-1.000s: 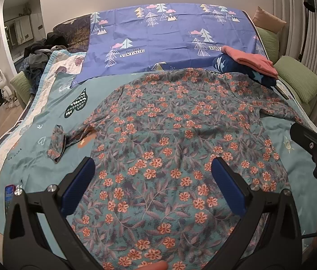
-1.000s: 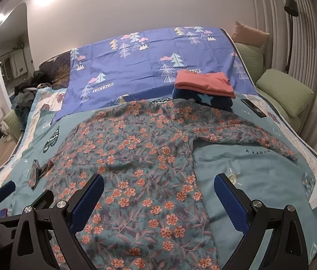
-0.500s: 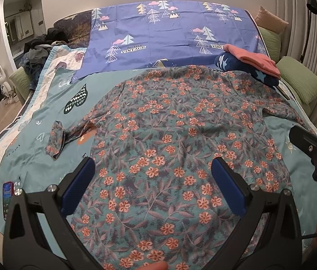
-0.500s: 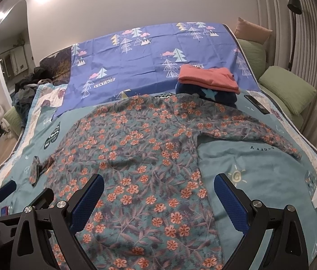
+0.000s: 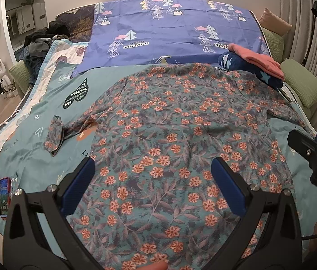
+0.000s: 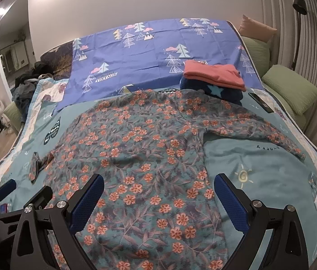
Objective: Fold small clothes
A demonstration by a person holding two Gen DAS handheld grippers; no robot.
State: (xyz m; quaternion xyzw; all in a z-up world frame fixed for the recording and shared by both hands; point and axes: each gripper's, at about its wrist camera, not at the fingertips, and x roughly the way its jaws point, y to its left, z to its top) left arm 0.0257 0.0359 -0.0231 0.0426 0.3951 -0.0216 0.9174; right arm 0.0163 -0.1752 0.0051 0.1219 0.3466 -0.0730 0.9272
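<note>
Floral garment [image 5: 169,139] (sleeves outspread), flat

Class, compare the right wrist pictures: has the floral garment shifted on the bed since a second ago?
Cannot tell. The floral garment keeps its place against the folded pink top; only the camera's framing drifts slightly.

Home bedroom: wide bed [image 6: 259,180] with printed quilts, green pillows [image 6: 291,87], clothes heap [image 5: 39,42], floor lamp [image 6: 298,22].
</note>
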